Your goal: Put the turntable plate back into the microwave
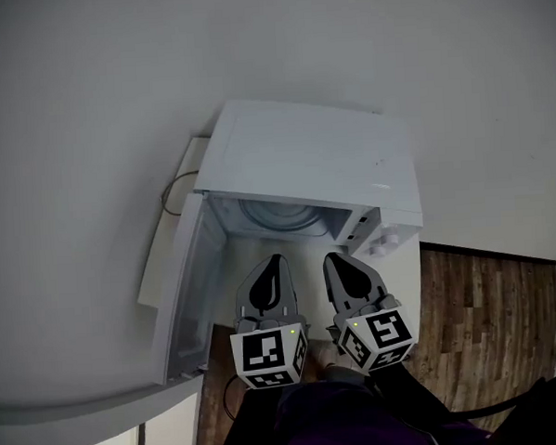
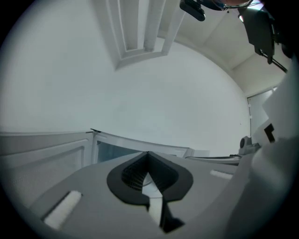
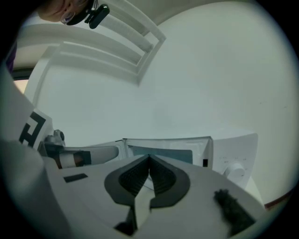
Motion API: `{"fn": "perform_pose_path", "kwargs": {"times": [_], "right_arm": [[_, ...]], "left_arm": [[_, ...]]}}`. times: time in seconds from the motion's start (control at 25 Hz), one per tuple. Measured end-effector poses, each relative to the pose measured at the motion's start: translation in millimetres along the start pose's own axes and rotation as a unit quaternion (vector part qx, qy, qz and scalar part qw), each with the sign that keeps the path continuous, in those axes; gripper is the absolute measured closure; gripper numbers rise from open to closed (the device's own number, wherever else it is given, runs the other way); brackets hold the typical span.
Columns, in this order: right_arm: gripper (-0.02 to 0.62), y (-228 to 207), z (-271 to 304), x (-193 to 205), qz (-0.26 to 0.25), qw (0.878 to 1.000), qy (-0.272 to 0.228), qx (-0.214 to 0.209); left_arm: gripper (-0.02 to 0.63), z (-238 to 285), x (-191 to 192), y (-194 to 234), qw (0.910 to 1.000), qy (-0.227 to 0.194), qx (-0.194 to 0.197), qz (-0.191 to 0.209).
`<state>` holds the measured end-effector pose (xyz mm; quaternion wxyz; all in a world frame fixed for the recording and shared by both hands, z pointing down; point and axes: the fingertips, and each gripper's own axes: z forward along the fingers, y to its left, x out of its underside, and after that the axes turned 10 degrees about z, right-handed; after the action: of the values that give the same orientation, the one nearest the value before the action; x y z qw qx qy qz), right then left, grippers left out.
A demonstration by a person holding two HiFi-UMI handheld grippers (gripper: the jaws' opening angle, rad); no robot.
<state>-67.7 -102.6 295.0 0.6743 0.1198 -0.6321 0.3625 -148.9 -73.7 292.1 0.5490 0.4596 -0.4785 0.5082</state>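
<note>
Both the left gripper (image 1: 274, 262) and the right gripper (image 1: 333, 260) are held closed and empty before the open microwave (image 1: 312, 159); the turntable plate (image 1: 278, 217) is seen inside

One microwave (image 1: 304, 160), one turntable plate (image 1: 276, 216), two grippers (left (image 1: 276, 260), right (image 1: 329, 259)).

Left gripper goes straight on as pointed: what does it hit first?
Likely nothing until inside the microwave: the left gripper, shut and empty, aims into its open front, door swung aside. The turntable plate lies on that line in the head view; height is unclear, so it may pass above.
</note>
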Motion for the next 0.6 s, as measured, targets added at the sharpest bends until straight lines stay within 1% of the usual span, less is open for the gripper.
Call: {"fn": "perform_pose_path", "kwargs": {"times": [0.2,0.4,0.6], "right_arm": [[0.586,6,-11,-16,-0.042,0.999,-0.024,-0.004],[0.586,7,-15,-23,-0.043,0.998,-0.034,-0.009],[0.586,9,-15,-20,-0.045,0.998,-0.031,-0.015]], "left_arm": [[0.598,-4,-13,-8,0.9995,-0.019,-0.008,0.022],[0.598,-6,-14,-18,0.9989,-0.019,0.000,0.042],[0.598,-9,-8,-17,0.9989,-0.014,-0.009,0.044]]}}
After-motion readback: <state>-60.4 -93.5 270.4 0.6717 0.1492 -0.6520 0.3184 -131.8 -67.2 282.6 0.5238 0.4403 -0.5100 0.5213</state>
